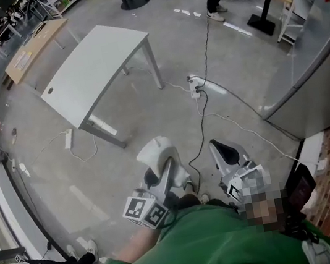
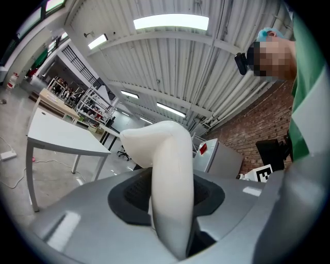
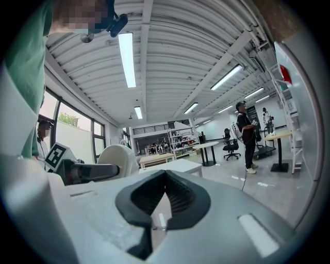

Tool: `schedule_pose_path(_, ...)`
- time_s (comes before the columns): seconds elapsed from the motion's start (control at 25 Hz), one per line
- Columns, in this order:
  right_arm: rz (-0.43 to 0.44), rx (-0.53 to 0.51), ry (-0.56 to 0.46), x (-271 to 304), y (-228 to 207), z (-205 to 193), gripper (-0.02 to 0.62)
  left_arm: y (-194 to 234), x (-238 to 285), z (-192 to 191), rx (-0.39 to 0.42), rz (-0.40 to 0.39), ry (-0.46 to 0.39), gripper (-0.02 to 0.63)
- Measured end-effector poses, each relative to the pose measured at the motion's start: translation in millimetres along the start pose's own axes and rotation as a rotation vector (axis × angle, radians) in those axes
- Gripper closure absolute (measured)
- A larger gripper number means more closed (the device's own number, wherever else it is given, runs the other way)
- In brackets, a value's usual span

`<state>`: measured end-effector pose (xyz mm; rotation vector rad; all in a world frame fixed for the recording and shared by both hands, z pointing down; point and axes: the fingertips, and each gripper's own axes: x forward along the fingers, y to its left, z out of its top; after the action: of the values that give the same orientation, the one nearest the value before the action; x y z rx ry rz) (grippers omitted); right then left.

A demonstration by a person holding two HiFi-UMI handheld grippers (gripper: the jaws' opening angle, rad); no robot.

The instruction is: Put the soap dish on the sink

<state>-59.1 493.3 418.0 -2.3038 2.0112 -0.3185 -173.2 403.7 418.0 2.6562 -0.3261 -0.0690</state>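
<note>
The left hand-held gripper (image 1: 164,173) pinched the white soap dish (image 2: 170,165) by one edge, most of it jutting beyond its jaw tips, while the right hand-held gripper (image 3: 165,178) beside it sat closed and empty; any jolt, I judged, could lever the dish loose onto the floor (image 1: 236,72).

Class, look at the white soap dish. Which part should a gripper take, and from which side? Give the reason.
Take the soap dish by its thin rim wall, edge-on from outside, as the left gripper does: that wall fits between the fingers, while the rounded bowl looks too broad.
</note>
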Motion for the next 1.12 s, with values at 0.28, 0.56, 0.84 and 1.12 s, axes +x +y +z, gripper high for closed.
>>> schedule_pose_path(0.28, -0.03, -0.02, -0.007, 56, -31, 16, 0.594, 35, 58, 23, -0.003, -0.052, -0.016, 0.449)
schedule_pose_path(0.56, -0.069, -0.033, -0.033, 116, -48, 34, 0.594, 82, 101, 48, -0.005, -0.082, -0.008, 0.45)
schedule_pose_path(0.84, -0.062, -0.039, -0.019, 146, -61, 36, 0.594, 103, 127, 50, -0.024, -0.081, -0.007, 0.451)
schedule_pose_path(1.12, 0.024, -0.04, 0.0, 181, -80, 49, 0.594, 120, 145, 63, -0.023, 0.011, -0.05, 0.449)
